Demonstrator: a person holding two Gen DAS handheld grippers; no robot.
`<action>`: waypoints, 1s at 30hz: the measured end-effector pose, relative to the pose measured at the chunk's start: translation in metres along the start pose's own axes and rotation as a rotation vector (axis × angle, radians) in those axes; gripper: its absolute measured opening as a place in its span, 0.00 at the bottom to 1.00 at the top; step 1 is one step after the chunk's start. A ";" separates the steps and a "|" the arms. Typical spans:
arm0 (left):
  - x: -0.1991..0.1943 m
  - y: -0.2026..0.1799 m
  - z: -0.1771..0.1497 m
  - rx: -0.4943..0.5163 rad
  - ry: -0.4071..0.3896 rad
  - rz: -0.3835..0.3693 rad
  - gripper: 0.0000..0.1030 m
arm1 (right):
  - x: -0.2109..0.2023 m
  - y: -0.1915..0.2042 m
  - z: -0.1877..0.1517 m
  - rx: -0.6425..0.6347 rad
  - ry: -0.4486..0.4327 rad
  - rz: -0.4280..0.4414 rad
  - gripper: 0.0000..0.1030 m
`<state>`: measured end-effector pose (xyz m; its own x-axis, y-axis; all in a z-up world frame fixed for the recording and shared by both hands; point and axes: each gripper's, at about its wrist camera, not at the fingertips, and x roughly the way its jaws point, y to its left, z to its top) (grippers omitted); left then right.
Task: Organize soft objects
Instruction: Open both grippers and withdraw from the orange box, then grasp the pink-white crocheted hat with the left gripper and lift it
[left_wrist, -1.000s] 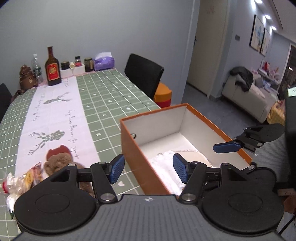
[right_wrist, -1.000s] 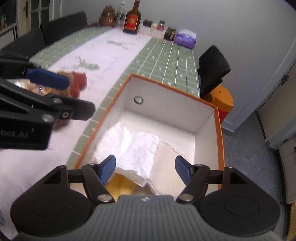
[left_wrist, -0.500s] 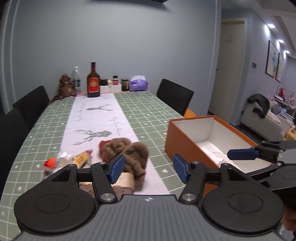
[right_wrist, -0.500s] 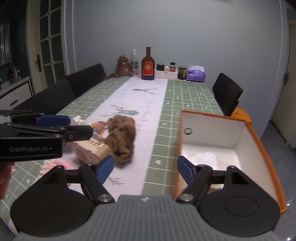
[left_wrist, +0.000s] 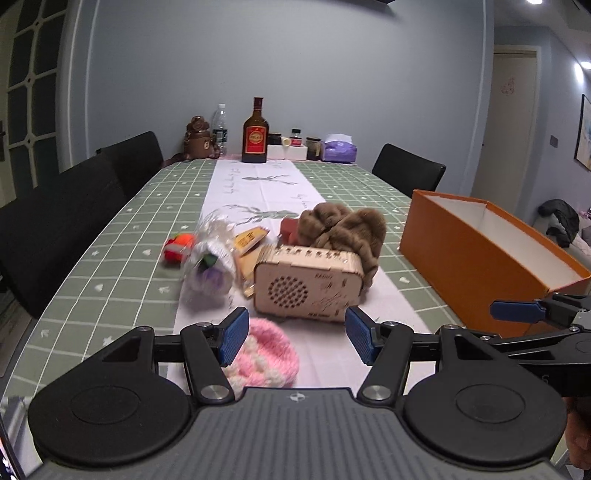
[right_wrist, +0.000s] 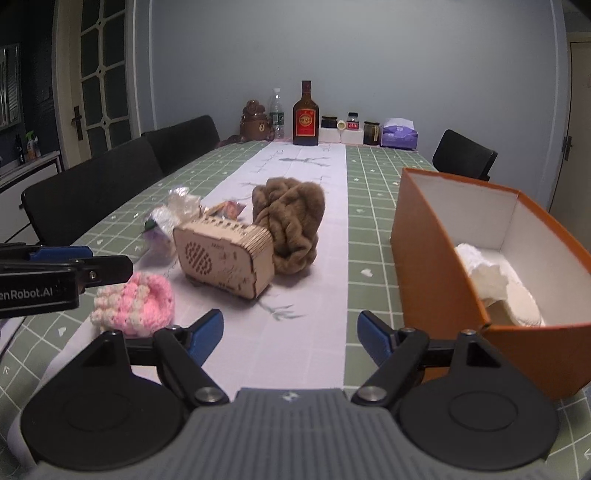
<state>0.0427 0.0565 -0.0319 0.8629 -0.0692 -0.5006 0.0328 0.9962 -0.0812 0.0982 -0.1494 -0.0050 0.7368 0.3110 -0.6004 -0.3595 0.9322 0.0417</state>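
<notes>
A pink and white knitted hat (left_wrist: 264, 352) lies on the white runner just ahead of my open, empty left gripper (left_wrist: 293, 339); it also shows in the right wrist view (right_wrist: 135, 301). A brown fluffy scarf (left_wrist: 343, 229) (right_wrist: 290, 221) lies behind a wooden box (left_wrist: 308, 282) (right_wrist: 225, 254). An open orange box (left_wrist: 484, 247) (right_wrist: 450, 258) stands on the right with white soft cloth (right_wrist: 487, 280) inside. My right gripper (right_wrist: 290, 334) is open and empty, low over the runner beside the orange box.
A plastic-wrapped bundle (left_wrist: 210, 264), snack packets (left_wrist: 251, 238) and a red-orange toy (left_wrist: 179, 249) lie left of the wooden box. Bottles (left_wrist: 255, 134), jars and a tissue pack (left_wrist: 340, 151) stand at the far end. Black chairs (left_wrist: 55, 221) line the table's sides.
Both grippers have pulled back from over the orange box and tilted up to face along the table. The pink hat and wooden box have come into view.
</notes>
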 end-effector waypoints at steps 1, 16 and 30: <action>-0.001 0.002 -0.005 -0.003 0.001 0.005 0.69 | 0.001 0.003 -0.002 -0.002 0.005 0.003 0.76; 0.011 0.039 -0.024 -0.052 0.044 0.098 0.79 | 0.040 0.029 -0.017 -0.039 0.099 0.048 0.76; 0.063 0.058 -0.019 -0.132 0.182 0.101 0.89 | 0.074 0.040 -0.002 -0.043 0.138 0.092 0.76</action>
<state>0.0897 0.1087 -0.0846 0.7532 0.0097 -0.6578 -0.1253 0.9837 -0.1289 0.1368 -0.0899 -0.0494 0.6150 0.3639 -0.6996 -0.4482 0.8912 0.0696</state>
